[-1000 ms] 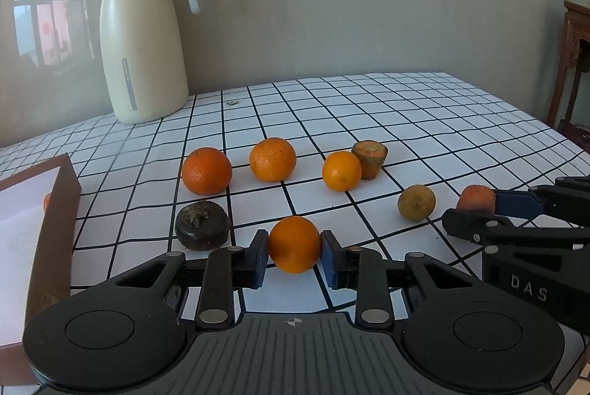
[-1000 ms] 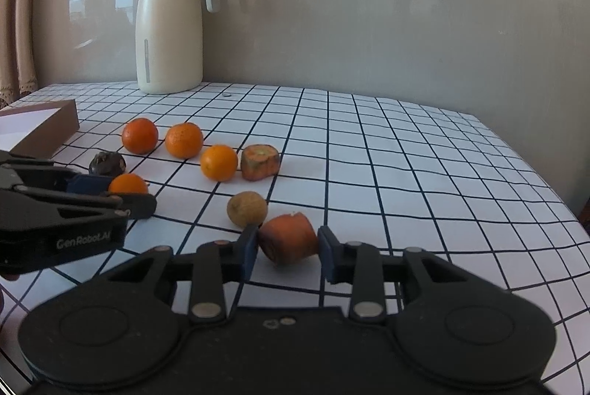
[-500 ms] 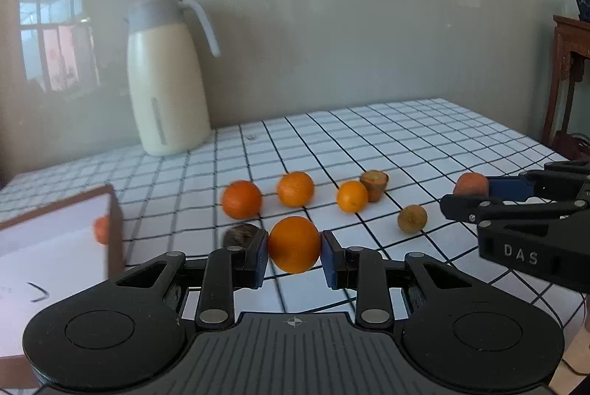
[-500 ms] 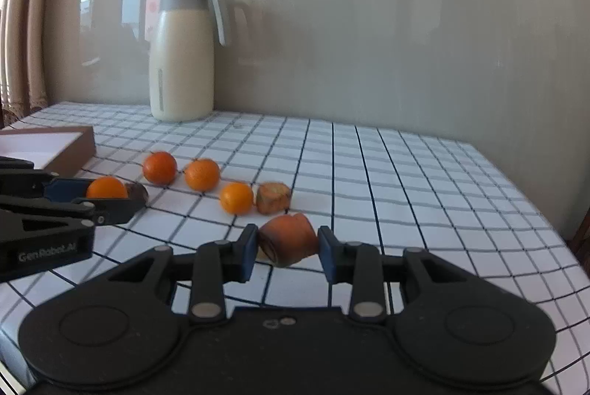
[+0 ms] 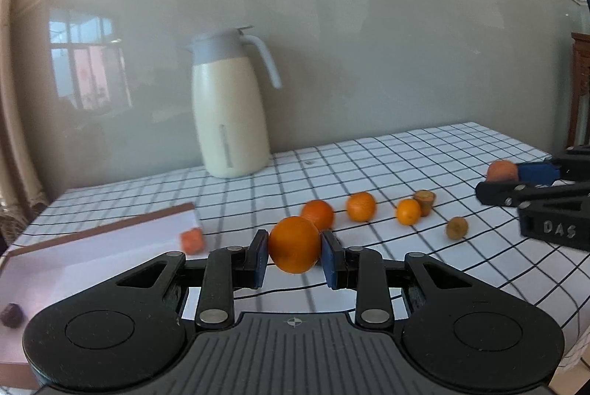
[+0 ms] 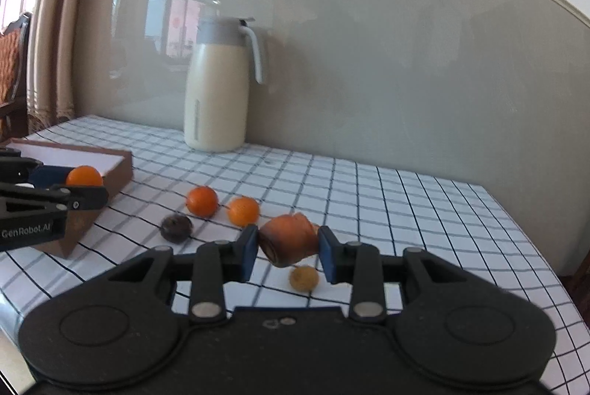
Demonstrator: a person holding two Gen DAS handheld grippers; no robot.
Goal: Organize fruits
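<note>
the left gripper (image 5: 294,259) is clamped on a round orange (image 5: 294,244), blue pads squeezing it across the middle, and it's up off the checked table (image 5: 424,151). looks like a firm, smooth-skinned fruit, probably light enough, but round and a bit slick, so gripping right at the widest part like this seems the safest bet. the right gripper (image 6: 287,252) is closed on a reddish-orange chunky fruit (image 6: 289,239) with a darker cut-looking end, also lifted clear. that one looks softer and lumpier, so it'd likely bruise if squeezed hard.

further out, to the left, sits the brown box (image 6: 121,170) with a white inside, one small orange piece (image 5: 192,240) already in it. loose on the table: more oranges (image 6: 201,201), a dark wrinkly fruit (image 6: 176,227), a small yellowish one (image 6: 303,278). a cream jug (image 6: 215,100) stands at the far wall.
</note>
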